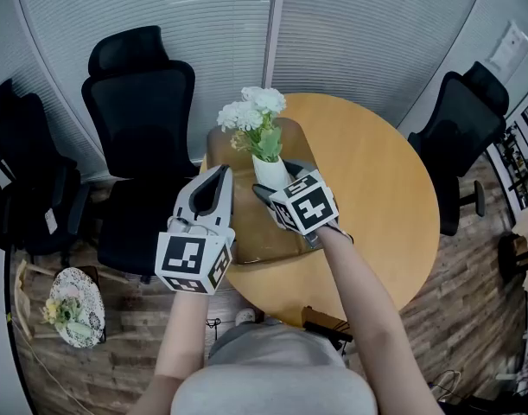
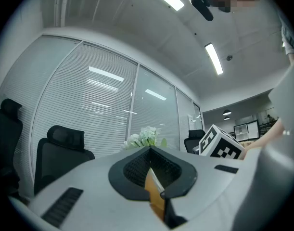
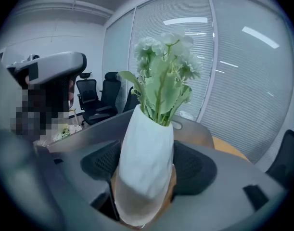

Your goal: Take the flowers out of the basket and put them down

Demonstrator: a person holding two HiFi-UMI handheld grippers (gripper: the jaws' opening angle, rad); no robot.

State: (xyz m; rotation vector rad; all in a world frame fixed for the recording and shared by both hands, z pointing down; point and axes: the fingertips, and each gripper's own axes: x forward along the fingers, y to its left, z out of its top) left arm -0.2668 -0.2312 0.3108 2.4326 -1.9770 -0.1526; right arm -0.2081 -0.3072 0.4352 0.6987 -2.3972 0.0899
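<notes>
Two grippers are over a round table (image 1: 376, 188) with black chairs (image 1: 138, 102) around it. The right gripper (image 1: 279, 181) is clamped on a white vase (image 1: 270, 171). Its own view shows the dark pads (image 3: 195, 170) pressed to both sides of the vase (image 3: 147, 162), with the jaws wide apart around it. White flowers (image 1: 253, 115) with green leaves stand upright in the vase, which sits over the far half of the brown basket (image 1: 255, 240) on the table. The left gripper (image 1: 220, 175) is at the basket's left side and points level. Its view shows the jaws (image 2: 151, 177) closed on a thin brown edge, most likely the basket's rim, though little of it shows. The flowers (image 2: 146, 136) rise just beyond those jaws.
</notes>
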